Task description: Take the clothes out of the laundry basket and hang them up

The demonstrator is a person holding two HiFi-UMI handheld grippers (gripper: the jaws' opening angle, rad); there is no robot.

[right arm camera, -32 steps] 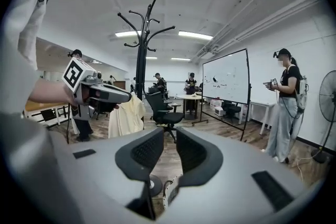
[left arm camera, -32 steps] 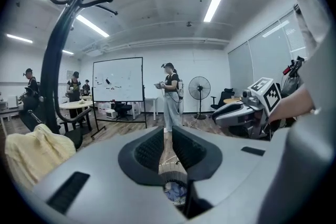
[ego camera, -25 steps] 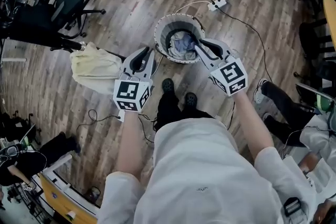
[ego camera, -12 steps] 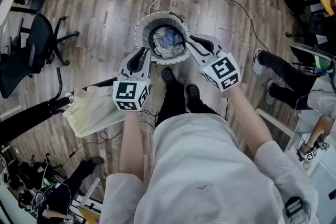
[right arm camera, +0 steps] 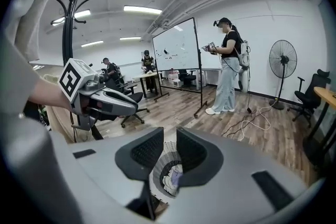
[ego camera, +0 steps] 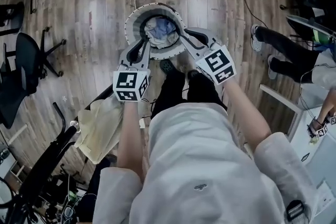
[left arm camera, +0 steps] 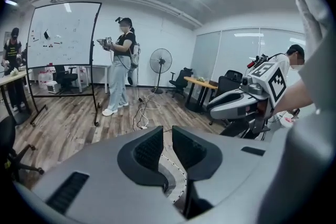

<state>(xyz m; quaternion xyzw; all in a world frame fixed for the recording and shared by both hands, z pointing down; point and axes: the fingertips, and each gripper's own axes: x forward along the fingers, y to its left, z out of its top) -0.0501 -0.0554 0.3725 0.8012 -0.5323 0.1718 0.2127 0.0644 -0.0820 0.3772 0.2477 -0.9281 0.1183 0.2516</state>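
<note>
Left gripper (ego camera: 140,45) and right gripper (ego camera: 185,35) at the laundry basket (ego camera: 132,21) rim, jaws narrowly apart, empty, clothes (ego camera: 160,31) below.

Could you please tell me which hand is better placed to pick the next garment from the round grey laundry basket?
Right, probably. The right tongs stand open at the round grey laundry basket, and their view frames the crumpled pale blue clothes; the left tongs frame only rim.
</note>
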